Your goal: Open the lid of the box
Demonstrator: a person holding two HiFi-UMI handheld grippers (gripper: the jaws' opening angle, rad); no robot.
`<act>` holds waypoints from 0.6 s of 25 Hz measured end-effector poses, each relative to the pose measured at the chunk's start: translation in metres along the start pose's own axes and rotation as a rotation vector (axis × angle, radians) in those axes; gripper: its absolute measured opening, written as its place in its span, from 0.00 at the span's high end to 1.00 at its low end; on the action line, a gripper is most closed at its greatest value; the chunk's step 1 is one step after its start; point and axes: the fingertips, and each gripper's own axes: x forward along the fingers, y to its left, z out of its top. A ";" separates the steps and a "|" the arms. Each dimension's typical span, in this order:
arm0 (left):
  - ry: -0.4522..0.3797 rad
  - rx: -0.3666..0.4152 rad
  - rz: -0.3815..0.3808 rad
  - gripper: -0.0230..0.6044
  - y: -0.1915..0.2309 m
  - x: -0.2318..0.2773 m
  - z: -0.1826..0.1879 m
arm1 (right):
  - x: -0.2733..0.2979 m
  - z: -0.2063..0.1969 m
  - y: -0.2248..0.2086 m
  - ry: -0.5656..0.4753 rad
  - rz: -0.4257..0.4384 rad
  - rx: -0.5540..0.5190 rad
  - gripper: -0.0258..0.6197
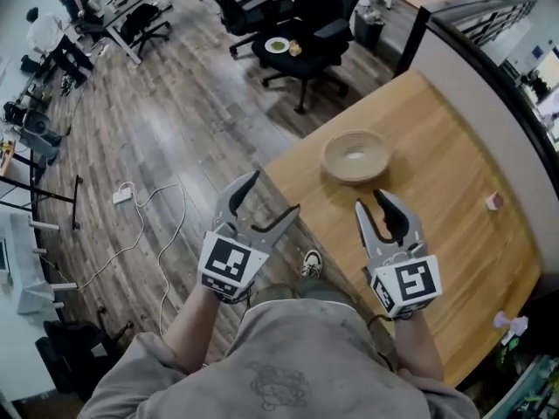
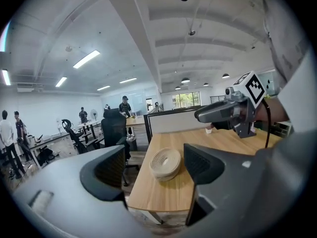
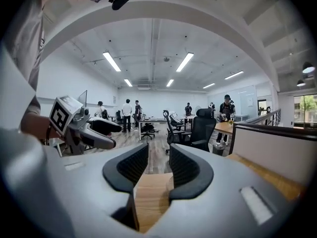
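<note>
The round pale box [image 1: 355, 156] sits on the wooden table [image 1: 445, 234] near its edge, well clear of both grippers. The left gripper [image 1: 275, 192] hangs just off the table's edge, jaws spread wide and empty. The right gripper [image 1: 371, 202] hovers over the tabletop, jaws parted with nothing between them
</note>
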 end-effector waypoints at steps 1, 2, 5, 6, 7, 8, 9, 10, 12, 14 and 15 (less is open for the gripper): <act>0.013 0.005 -0.011 0.39 0.002 0.010 -0.002 | 0.006 -0.002 -0.005 0.009 -0.002 -0.011 0.78; 0.027 0.011 -0.022 0.39 0.003 0.020 -0.004 | 0.012 -0.005 -0.010 0.019 -0.003 -0.017 0.78; 0.065 0.027 -0.050 0.39 0.003 0.040 -0.012 | 0.023 -0.019 -0.019 0.059 -0.004 0.000 0.78; 0.074 0.030 -0.056 0.39 0.003 0.044 -0.014 | 0.025 -0.023 -0.021 0.070 -0.004 0.006 0.78; 0.081 0.034 -0.060 0.39 0.004 0.048 -0.016 | 0.028 -0.026 -0.024 0.079 -0.005 0.008 0.78; 0.086 0.039 -0.064 0.39 0.005 0.052 -0.017 | 0.030 -0.029 -0.026 0.085 -0.006 0.008 0.78; 0.091 0.043 -0.070 0.39 0.006 0.055 -0.017 | 0.031 -0.031 -0.029 0.092 -0.008 0.009 0.78; 0.095 0.045 -0.078 0.39 0.007 0.059 -0.019 | 0.033 -0.033 -0.031 0.102 -0.009 0.012 0.78; 0.105 0.051 -0.107 0.39 0.007 0.068 -0.023 | 0.036 -0.037 -0.035 0.129 -0.013 0.018 0.78; 0.119 0.079 -0.142 0.38 0.007 0.078 -0.031 | 0.043 -0.042 -0.038 0.151 -0.017 0.020 0.78; 0.126 0.100 -0.160 0.38 0.007 0.083 -0.035 | 0.047 -0.044 -0.039 0.161 -0.019 0.022 0.78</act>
